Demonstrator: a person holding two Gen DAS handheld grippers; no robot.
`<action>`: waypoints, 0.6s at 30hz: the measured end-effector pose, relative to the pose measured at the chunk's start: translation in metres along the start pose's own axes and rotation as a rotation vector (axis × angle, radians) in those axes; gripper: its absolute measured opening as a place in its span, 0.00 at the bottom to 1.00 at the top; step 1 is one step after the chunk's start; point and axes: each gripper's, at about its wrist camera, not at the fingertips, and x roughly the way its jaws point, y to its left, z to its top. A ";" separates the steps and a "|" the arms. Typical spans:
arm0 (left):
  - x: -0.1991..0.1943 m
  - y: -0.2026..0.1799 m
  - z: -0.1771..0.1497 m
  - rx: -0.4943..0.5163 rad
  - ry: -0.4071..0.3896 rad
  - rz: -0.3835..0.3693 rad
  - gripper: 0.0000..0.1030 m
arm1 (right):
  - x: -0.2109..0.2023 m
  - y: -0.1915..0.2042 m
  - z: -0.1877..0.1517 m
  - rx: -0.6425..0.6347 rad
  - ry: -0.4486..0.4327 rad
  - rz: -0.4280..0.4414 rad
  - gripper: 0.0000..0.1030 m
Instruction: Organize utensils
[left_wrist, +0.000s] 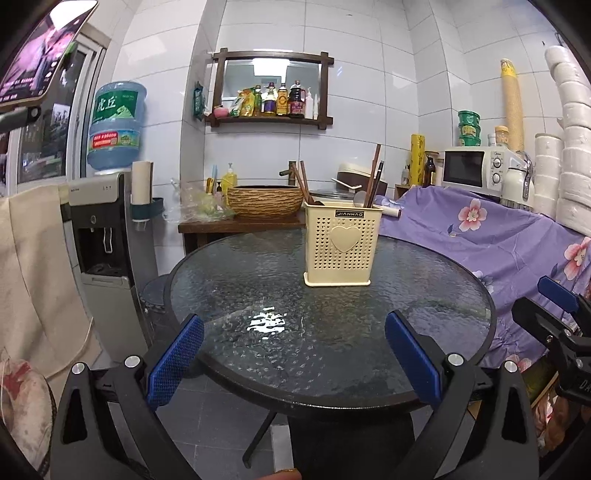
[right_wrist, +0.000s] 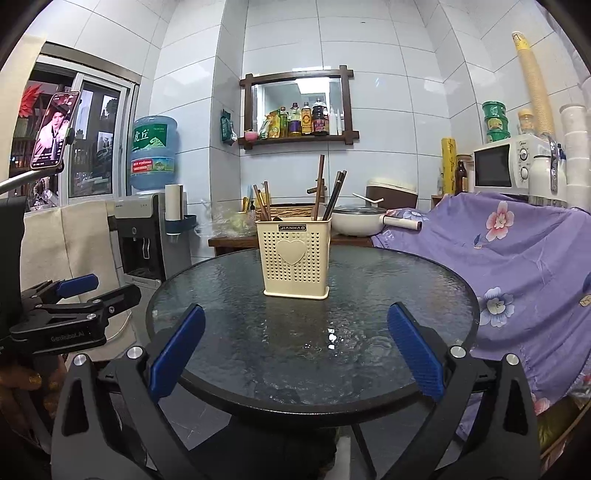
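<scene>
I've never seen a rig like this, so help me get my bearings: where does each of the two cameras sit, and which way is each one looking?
Left wrist view: sits on the left gripper, looking forward between its open blue pads over the round glass table at the cream utensil holder; the right gripper shows at the right edge.
Right wrist view: sits on the right gripper, jaws open, facing the same holder; the left gripper shows at the left edge.
Shared: table, holder, microwave, water dispenser, purple floral cloth.

Utensil (right_wrist: 320, 188) lower ends, probably inside holder (right_wrist: 295, 254)
</scene>
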 end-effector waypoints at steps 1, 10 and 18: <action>0.000 0.003 0.000 -0.015 0.009 -0.010 0.94 | 0.000 0.001 0.000 -0.002 0.001 0.003 0.94; -0.005 0.005 -0.001 -0.016 0.008 -0.024 0.94 | 0.001 0.004 0.001 -0.004 0.002 0.015 0.94; -0.006 0.000 -0.001 -0.008 -0.003 -0.042 0.94 | 0.000 0.004 0.001 -0.013 -0.002 0.010 0.94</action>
